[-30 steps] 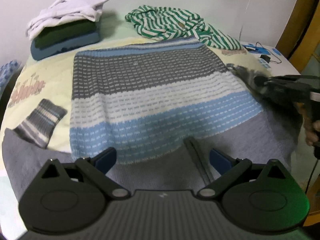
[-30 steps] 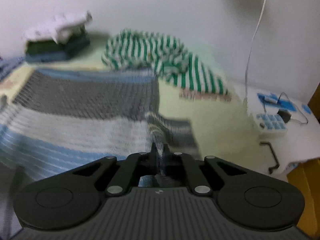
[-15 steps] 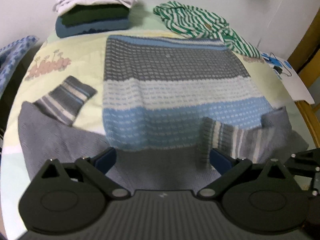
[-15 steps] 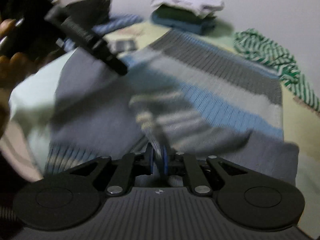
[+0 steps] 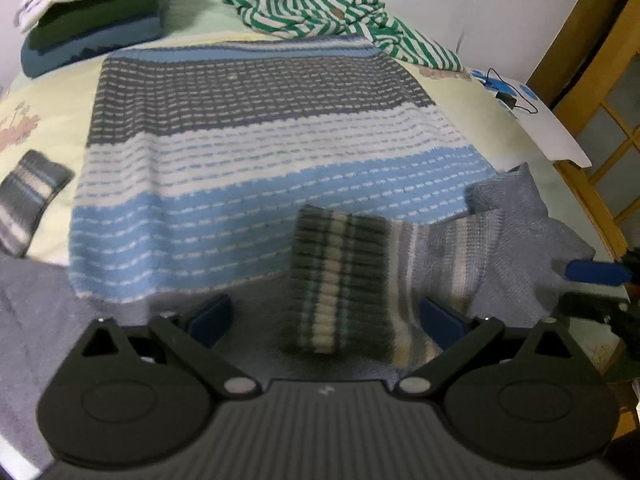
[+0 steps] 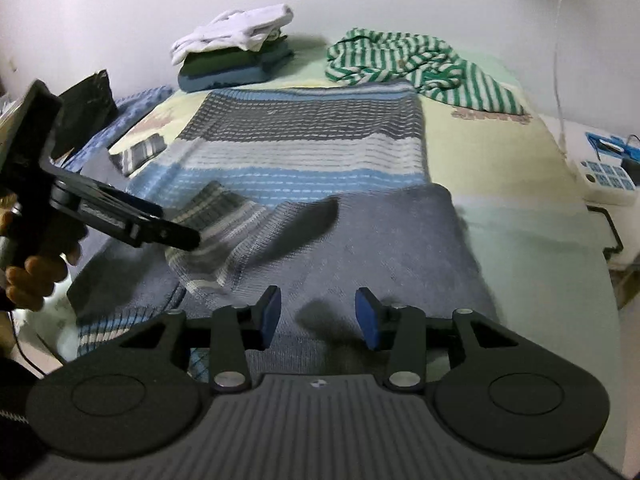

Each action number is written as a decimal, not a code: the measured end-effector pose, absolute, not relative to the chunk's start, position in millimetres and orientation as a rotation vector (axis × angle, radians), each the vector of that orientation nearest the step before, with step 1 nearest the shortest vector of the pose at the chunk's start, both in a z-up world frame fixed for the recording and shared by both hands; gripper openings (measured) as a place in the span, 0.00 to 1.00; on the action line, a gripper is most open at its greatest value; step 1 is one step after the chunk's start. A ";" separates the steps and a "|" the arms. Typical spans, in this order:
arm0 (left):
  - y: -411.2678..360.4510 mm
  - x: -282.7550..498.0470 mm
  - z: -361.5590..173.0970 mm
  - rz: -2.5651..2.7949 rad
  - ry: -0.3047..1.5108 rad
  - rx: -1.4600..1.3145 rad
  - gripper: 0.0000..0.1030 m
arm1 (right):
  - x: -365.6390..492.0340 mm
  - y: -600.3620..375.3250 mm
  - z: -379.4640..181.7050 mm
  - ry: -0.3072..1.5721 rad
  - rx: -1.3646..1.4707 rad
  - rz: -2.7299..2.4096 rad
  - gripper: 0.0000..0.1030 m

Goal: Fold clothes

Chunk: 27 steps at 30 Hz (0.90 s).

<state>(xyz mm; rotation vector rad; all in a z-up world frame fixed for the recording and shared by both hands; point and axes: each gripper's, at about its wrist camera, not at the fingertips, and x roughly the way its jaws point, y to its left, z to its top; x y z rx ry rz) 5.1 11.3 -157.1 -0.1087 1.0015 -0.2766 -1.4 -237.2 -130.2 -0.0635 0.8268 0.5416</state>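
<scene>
A striped knit sweater [image 5: 256, 152] in grey, white and blue lies flat on the bed. One sleeve is folded across its grey lower part, and that sleeve's striped cuff [image 5: 340, 280] lies just ahead of my left gripper [image 5: 326, 316]. The left gripper is open and its pads are clear of the cuff. In the right wrist view my right gripper [image 6: 319, 316] hovers over the grey fabric. Its jaws are opening with nothing between them, and the cuff [image 6: 216, 232] lies to its left. The other cuff [image 5: 28, 196] rests off to the left.
A stack of folded clothes [image 6: 236, 60] and a crumpled green-striped garment [image 6: 416, 64] sit at the far end of the bed. A white device with a cable [image 6: 604, 176] lies on the right. A hand [image 6: 32, 276] holds the left gripper's handle. A wooden door frame [image 5: 580, 40] stands at right.
My right gripper carried the sleeve from the right side across onto the sweater and let it go, its jaws parting. My left gripper dropped closer to the folded cuff.
</scene>
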 end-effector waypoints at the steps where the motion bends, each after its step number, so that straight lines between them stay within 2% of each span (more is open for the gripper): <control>1: 9.0 5.5 -157.0 -0.289 0.996 -0.114 0.96 | -3.2 -238.6 -129.9 0.825 -0.063 0.536 0.43; 3: 3.4 6.6 -156.6 -0.307 0.991 -0.128 0.93 | -5.3 -240.0 -132.4 0.828 -0.054 0.527 0.43; 4: 0.1 6.7 -155.9 -0.309 0.985 -0.132 0.86 | -5.6 -241.7 -133.5 0.832 -0.045 0.522 0.43; 5: -3.2 6.7 -155.3 -0.305 0.980 -0.129 0.73 | -5.7 -243.1 -134.2 0.835 -0.037 0.516 0.43; 6: -6.6 6.4 -154.6 -0.289 0.973 -0.116 0.66 | -5.7 -244.9 -134.1 0.833 -0.028 0.509 0.43; 7: -9.3 6.3 -153.9 -0.274 0.969 -0.107 0.51 | -5.5 -247.5 -133.4 0.830 -0.019 0.500 0.43; 8: -10.9 6.2 -153.4 -0.265 0.969 -0.105 0.44 | -4.5 -250.1 -133.0 0.827 -0.006 0.489 0.43; 9: -11.5 6.0 -153.0 -0.257 0.969 -0.110 0.41 | -3.4 -252.8 -132.6 0.824 0.006 0.478 0.43; 11: -10.0 4.8 -152.2 -0.239 0.972 -0.138 0.24 | -0.9 -258.6 -132.1 0.821 0.039 0.455 0.43; 12: -9.2 3.8 -150.7 -0.228 0.971 -0.149 0.23 | 0.5 -261.6 -131.9 0.821 0.056 0.442 0.45; 13: -8.1 2.8 -148.1 -0.221 0.969 -0.164 0.14 | 1.6 -264.5 -131.9 0.822 0.072 0.430 0.46; 23: -8.8 -8.1 -81.4 -0.158 0.789 -0.140 0.10 | 0.7 -289.0 -132.5 0.803 0.163 0.336 0.47; 27: 1.3 -14.7 -52.3 -0.124 0.710 -0.139 0.10 | -5.5 -295.1 -131.0 0.796 0.152 0.339 0.54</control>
